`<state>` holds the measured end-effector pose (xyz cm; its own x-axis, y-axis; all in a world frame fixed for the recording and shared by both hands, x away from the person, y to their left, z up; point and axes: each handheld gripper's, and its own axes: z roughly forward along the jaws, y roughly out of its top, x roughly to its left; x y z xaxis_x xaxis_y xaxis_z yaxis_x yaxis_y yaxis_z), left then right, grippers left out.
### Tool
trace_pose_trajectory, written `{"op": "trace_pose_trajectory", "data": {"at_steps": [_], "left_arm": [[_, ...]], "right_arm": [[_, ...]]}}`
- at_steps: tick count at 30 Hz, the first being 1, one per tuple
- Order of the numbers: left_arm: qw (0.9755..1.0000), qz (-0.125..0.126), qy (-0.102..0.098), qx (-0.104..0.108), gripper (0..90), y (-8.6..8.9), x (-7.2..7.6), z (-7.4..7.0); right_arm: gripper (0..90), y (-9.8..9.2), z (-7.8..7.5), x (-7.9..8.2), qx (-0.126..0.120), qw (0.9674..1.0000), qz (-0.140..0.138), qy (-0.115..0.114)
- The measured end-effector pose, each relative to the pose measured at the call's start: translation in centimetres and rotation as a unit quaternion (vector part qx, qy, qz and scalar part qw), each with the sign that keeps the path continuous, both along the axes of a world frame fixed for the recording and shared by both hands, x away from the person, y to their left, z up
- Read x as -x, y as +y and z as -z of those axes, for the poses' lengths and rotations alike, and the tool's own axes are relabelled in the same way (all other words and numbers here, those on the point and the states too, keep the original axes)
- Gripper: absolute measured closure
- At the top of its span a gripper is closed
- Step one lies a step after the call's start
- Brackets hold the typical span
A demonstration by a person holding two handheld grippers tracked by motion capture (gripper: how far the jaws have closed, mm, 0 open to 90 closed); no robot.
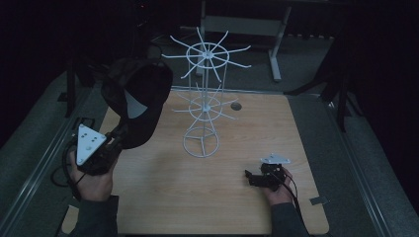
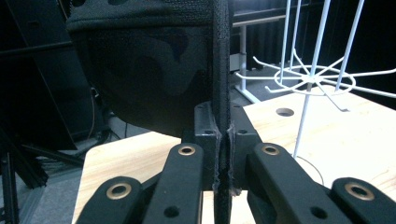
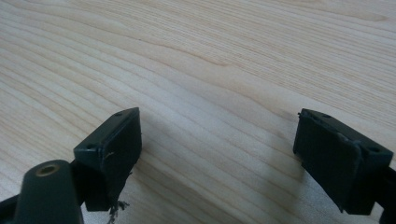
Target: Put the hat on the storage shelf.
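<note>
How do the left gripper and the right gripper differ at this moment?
The left gripper has its jaws shut on the strap of a dark cap; the right gripper has its jaws wide apart with nothing between them. The left gripper is raised at the table's left edge; the right gripper sits low over the bare wood. Both are black and hand-held.
</note>
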<state>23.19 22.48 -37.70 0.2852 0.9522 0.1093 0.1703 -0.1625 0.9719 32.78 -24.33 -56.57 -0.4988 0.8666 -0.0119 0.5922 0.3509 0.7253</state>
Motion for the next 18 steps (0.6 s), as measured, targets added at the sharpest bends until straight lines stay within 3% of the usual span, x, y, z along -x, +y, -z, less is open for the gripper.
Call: {"op": "trace_pose_trajectory", "data": {"at_steps": [9,18], "left_arm": [[0.9998,0.004,-0.018,-0.005,86.3,-0.4,0.6,-0.9],[0.9995,0.005,-0.031,0.003,86.3,-0.5,1.2,-1.3]], "right_arm": [[15.0,0.0,0.0,0.0,0.0,1.0,0.0,0.0],[15.0,0.0,0.0,0.0,0.0,1.0,0.0,0.0]]}}
